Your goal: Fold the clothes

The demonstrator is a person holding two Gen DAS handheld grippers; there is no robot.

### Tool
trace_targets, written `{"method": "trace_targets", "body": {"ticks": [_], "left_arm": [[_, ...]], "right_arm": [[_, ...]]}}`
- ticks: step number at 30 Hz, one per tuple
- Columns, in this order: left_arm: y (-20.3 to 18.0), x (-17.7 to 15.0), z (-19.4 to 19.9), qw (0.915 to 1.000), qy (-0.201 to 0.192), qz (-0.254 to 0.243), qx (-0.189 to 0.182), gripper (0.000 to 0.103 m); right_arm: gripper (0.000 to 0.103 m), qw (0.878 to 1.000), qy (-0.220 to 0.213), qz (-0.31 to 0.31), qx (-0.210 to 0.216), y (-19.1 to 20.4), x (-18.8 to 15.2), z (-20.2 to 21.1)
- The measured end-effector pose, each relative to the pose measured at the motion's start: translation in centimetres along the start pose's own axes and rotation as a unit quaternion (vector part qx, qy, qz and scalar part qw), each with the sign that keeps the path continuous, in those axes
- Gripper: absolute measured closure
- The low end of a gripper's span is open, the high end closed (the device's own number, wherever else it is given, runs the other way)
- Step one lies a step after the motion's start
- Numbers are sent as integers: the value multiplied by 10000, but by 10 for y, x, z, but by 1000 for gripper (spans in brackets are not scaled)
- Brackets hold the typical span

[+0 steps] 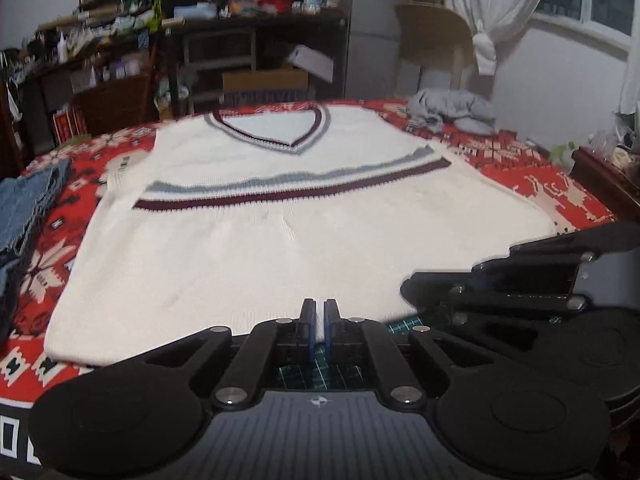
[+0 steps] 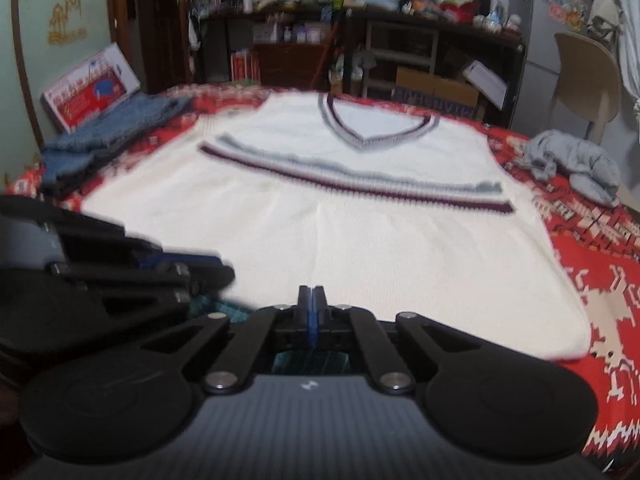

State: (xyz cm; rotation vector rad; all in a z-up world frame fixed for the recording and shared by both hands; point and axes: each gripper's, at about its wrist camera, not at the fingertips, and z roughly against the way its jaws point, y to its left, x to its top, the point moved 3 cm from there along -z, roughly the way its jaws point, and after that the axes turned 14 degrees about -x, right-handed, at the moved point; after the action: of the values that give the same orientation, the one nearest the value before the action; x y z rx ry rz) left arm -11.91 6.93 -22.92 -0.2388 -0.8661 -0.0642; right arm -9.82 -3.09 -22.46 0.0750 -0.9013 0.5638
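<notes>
Left gripper [image 1: 319,322]: nearest the lens in the left wrist view, its jaws drawn almost together over the near hem of the vest, a thin strip of white knit showing in the slit between the blue pads; whether they pinch it I cannot tell.
Right gripper [image 2: 311,307]: jaws fully closed, blue pads meeting, at the same hem; a grip on the cloth cannot be made out.
Grippers, count: two, side by side at the near edge, each seen in the other's view.
Vest [image 1: 280,240]: one, white knit, sleeveless, lying flat and face up in the middle of the bench, V-neck at the far end.
Stripes: two across the chest, one grey, one maroon; the same colours trim the neck.
Bench cover [image 1: 552,184]: one red cloth with white and black pattern.
Other clothes: one blue denim piece [image 2: 108,136] at the left, one crumpled grey garment [image 2: 576,164] at the far right.
Cutting mat [image 1: 320,372]: green grid under the jaws.
Writing: cardboard box [image 1: 264,84] print too blurred to read.
</notes>
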Motion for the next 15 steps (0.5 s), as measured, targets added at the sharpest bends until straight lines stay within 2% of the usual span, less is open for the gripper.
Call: {"method": "trace_targets", "body": {"ticks": [5, 8, 12, 15], "left_arm": [[4, -3, 11, 9999, -76, 115, 15, 98], [9, 4, 19, 9994, -271, 185, 119, 98], [25, 6, 9, 9987, -98, 360, 354, 97], [32, 4, 8, 9985, -20, 453, 320, 97]], "right_arm": [[103, 9998, 110, -124, 61, -9, -3, 8], [103, 9994, 67, -333, -114, -26, 1, 10], [102, 9978, 157, -516, -382, -45, 6, -1], [102, 9968, 320, -588, -434, -54, 1, -9]]}}
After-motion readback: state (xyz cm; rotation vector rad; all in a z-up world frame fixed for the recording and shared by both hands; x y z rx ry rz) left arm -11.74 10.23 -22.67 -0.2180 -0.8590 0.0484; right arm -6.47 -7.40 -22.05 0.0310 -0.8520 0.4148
